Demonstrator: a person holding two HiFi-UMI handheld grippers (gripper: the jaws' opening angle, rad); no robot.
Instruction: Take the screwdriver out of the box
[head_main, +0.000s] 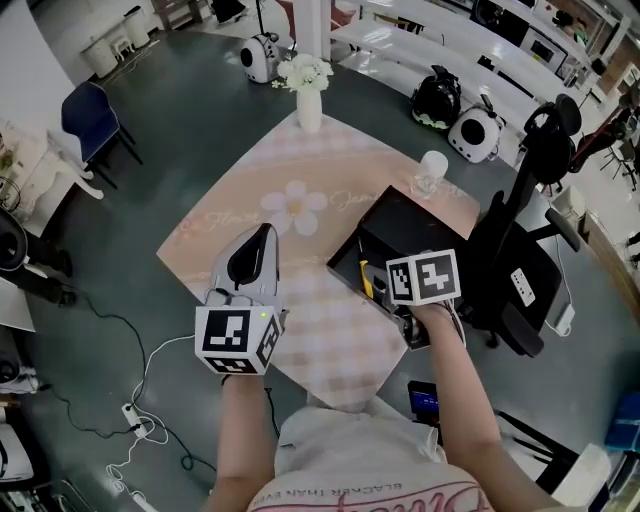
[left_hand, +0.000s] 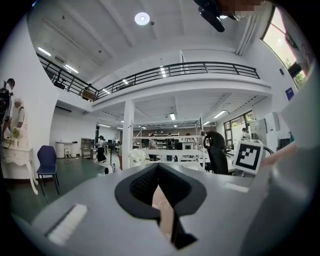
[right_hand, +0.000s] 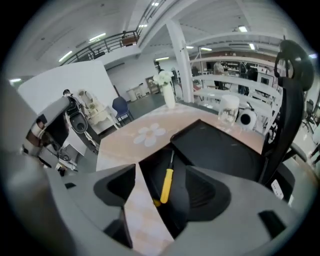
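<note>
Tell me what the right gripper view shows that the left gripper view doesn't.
Only the right gripper view: the yellow-handled screwdriver lying in the open black box, seen between the open, empty jaws of the right gripper. Only the left gripper view: the left gripper, jaws together on nothing, and the marker cube of the right gripper. Both: the vase of white flowers, the black office chair and the blue chair.

the head view looks steeply down on the table (head_main: 340, 165). the right gripper view tilts down, close on the box (right_hand: 220, 150) ahead of its jaws, which the head view shares. the left gripper view faces level.
</note>
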